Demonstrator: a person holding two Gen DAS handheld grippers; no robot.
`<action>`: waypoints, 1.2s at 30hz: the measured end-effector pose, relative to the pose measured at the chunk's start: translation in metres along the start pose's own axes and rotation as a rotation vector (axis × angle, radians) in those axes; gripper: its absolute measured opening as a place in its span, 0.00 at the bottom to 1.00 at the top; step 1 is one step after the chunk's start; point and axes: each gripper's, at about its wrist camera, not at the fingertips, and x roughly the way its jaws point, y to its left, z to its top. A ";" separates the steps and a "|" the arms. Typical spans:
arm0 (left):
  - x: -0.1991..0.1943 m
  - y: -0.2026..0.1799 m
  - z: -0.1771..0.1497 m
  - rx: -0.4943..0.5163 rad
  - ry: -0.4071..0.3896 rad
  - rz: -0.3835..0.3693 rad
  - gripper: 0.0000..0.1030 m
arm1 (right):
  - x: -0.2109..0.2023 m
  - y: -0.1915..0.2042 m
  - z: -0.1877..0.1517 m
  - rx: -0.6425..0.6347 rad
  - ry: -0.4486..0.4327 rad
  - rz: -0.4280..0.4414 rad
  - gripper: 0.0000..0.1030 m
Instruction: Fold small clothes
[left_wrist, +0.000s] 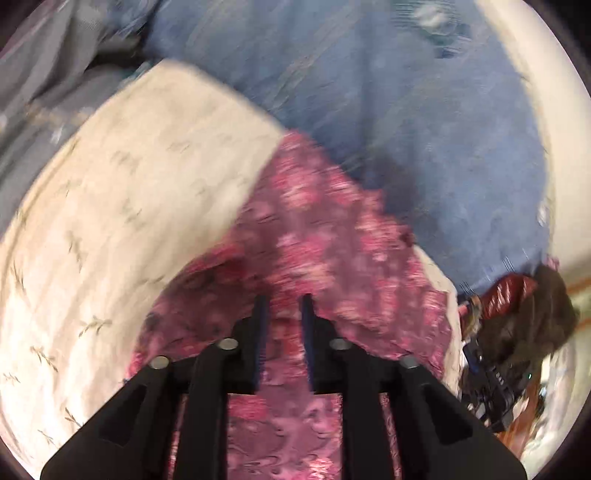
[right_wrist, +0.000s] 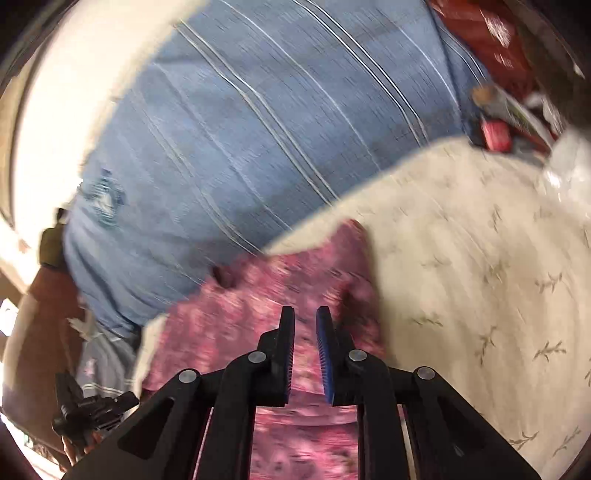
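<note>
Hovering over the bed now, both grippers sit above a pink patterned garment (left_wrist: 314, 236) that lies on the cream bedspread (left_wrist: 122, 206), with a blue striped cloth (right_wrist: 236, 122) spread just beyond it. Everything is smeared with motion blur, so fine detail is hard to call. From the left wrist view, the left gripper (left_wrist: 282, 301) has its jaws parted by a narrow gap, pink fabric showing between and beneath them, but nothing looks pinched. Over on the right wrist view, the right gripper (right_wrist: 304, 312) is likewise slightly open with a slim gap, the pink cloth under it, and again no fold of fabric appears caught. The garment looks bunched and uneven rather than squared off, coming to a rough point toward the blue cloth. My read: this is the reach-and-grasp stage of a fold, with the fold itself not yet made. The next move would call for each claw to come down onto an edge or corner of the pink piece, close on a single layer without snagging the bedspread below, and lift evenly. Clutter (right_wrist: 498, 122) sits at the far corner, well apart from the work.
</note>
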 end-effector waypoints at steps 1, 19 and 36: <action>0.000 -0.013 0.003 0.049 -0.025 0.007 0.47 | 0.004 0.006 -0.002 -0.017 0.014 0.013 0.20; -0.041 0.028 -0.057 0.217 0.179 0.205 0.58 | -0.070 -0.044 -0.089 -0.046 0.223 -0.090 0.36; -0.075 0.107 -0.194 0.083 0.379 0.063 0.67 | -0.113 -0.046 -0.231 -0.138 0.565 0.082 0.42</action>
